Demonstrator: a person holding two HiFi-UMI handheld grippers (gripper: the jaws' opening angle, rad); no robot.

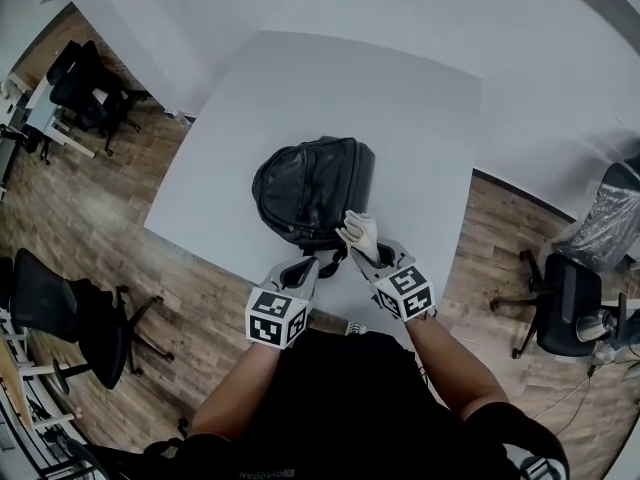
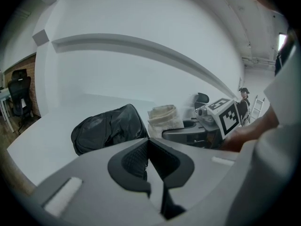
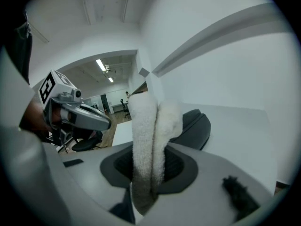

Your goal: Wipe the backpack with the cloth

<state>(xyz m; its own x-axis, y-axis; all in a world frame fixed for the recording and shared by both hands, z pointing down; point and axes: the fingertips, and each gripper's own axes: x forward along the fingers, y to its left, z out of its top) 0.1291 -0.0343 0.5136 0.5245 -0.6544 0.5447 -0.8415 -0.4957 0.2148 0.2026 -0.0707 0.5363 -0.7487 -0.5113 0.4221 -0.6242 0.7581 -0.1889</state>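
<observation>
We held the cloth [image 1: 358, 230] clamped between the right gripper's [image 1: 368, 251] 2 jaws at the backpack's [image 1: 312, 190] near edge, the left gripper [image 1: 303, 266] closed on nothing just beside it, so a wiping push risked sliding the unbraced backpack away.

The backpack [image 1: 312, 190] lies on the table [image 1: 400, 118], toward its near edge. The cloth [image 1: 359, 231] sits between the jaws of the right gripper [image 1: 368, 254], at the backpack's near right corner. The left gripper [image 1: 300, 270] is just left of the right gripper, at the backpack's near side. One chair [image 1: 70, 313] stands on the floor [image 1: 200, 308] left of the table, another to its right.
</observation>
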